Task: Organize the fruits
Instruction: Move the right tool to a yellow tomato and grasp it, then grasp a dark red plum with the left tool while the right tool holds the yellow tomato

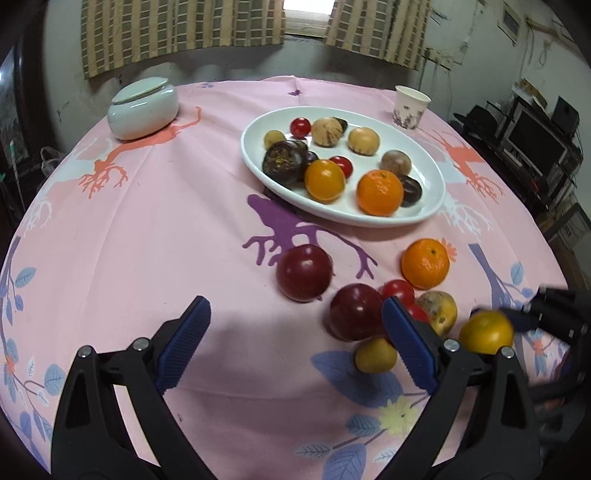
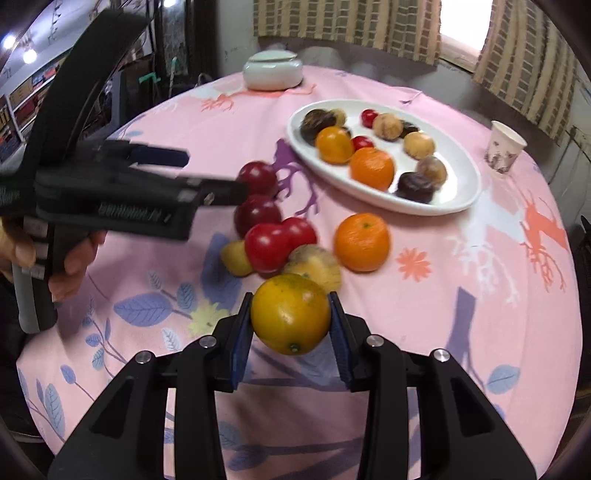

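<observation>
While the surface fills both views: a round surface (image 1: pixel 147 229) under a pink cloth printed with tree, leaf and flower shapes.
Far left: a pale lidded ceramic jar (image 1: pixel 142 109) stands near the far edge, well apart from the fruit.
Back wall: checked curtains (image 1: pixel 177 33) hang to either side of a bright window gap.
Left tool: the left tool (image 1: pixel 295 321) hangs above the cloth with its blue pads wide apart and nothing between them; a hand (image 2: pixel 70 266) shows on its handle in the right wrist view.
Middle of the surface: a white oval plate (image 1: pixel 424 218) carries two orange fruits, small red ones, tan ones and dark brown ones.
Loose fruit: two dark red plums (image 1: pixel 304 272), small red tomatoes (image 1: pixel 398 291), a small yellow fruit (image 1: pixel 376 355), a blotched yellow fruit (image 1: pixel 441 308) and an orange mandarin (image 1: pixel 425 263) lie clustered on the cloth near the plate's near side.
Right tool: the right tool (image 2: pixel 291 321) has its blue pads pressed on both sides of a yellow-orange citrus fruit (image 2: pixel 291 314), just beside the loose cluster.
Far right: a paper cup (image 1: pixel 410 106) stands beyond the plate.
Room at right: dark shelving with boxes and electronics (image 1: pixel 535 147) stands along the wall.
</observation>
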A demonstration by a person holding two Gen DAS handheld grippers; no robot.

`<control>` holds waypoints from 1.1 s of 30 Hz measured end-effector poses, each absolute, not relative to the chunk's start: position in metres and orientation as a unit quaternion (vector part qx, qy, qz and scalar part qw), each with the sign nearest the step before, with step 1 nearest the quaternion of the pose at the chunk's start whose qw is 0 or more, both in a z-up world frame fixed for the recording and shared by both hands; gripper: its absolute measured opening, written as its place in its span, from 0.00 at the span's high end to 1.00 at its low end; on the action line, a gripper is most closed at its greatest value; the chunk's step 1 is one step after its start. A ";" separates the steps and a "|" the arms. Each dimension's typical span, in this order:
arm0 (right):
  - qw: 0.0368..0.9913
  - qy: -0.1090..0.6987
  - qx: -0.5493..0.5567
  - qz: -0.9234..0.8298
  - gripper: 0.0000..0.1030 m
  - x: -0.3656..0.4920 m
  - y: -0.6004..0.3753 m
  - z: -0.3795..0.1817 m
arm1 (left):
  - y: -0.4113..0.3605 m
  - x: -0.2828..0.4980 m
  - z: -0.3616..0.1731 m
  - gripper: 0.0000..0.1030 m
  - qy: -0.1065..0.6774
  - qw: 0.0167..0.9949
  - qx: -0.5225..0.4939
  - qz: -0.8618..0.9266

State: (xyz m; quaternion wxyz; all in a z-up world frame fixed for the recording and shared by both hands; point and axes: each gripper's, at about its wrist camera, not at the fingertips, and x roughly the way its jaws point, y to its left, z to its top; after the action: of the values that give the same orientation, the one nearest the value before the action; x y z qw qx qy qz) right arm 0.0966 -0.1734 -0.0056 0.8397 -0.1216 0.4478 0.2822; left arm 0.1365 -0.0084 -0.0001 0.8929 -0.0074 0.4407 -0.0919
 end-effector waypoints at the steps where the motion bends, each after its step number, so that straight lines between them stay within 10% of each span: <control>1: 0.842 0.447 -0.117 0.277 0.62 0.099 -0.178 -0.004 | -0.012 0.134 0.000 0.07 0.441 0.892 -0.001 -0.097; 33: 0.847 0.452 -0.080 0.267 0.62 0.110 -0.197 -0.001 | -0.004 0.184 -0.020 0.12 0.501 0.855 -0.124 -0.042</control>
State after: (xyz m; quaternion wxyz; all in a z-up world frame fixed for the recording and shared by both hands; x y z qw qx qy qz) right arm 0.1100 -0.1969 -0.0006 0.8472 -0.0800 0.4522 0.2672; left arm 0.1840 -0.0044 -0.0198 0.8555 -0.1244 0.5009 -0.0420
